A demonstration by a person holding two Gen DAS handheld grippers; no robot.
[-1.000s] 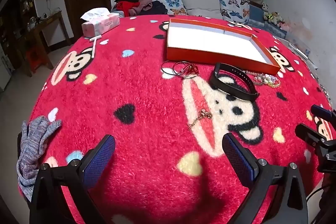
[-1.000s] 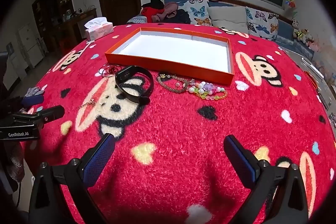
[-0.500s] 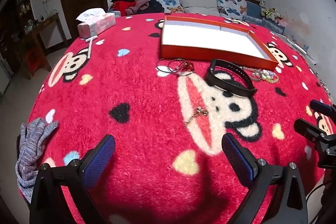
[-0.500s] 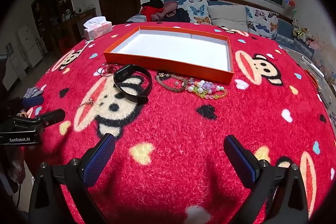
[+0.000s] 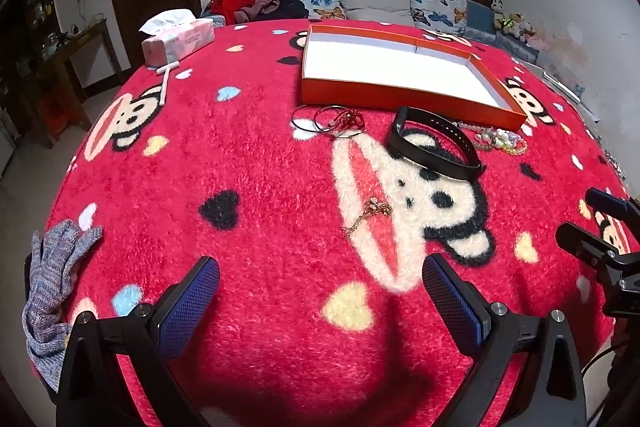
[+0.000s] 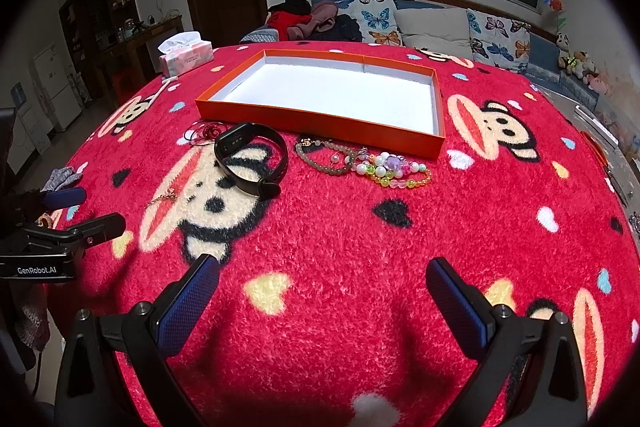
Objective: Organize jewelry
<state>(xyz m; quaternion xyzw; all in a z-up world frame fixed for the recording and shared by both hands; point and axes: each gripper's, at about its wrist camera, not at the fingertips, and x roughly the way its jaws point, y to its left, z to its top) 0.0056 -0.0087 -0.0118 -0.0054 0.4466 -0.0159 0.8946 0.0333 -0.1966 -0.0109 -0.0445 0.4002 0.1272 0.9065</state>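
Broadly, a red blanket (image 6: 360, 235) printed with cartoon monkeys and hearts covered the whole work surface. Toward its far side lay an orange tray (image 6: 320, 123) with a white floor, holding nothing. Both grippers hung low over the near edge with their blue-padded jaws spread wide and nothing between them: the left gripper (image 5: 320, 291) faced the blanket's middle, and the right gripper (image 6: 322, 291) sat to its right. A tissue box (image 5: 178, 37) stood near the far left edge, and a grey glove (image 5: 50, 287) draped over the near left edge. Just in front of the tray the jewelry lay loose on the blanket: a black band (image 6: 252, 163), then a string of dull beads (image 6: 324, 157) touching a colourful bead bracelet (image 6: 394, 171) on its right, thin wire rings with a red knot (image 5: 332, 121) on its left, and, nearer the left gripper, a small gold chain (image 5: 368, 215).
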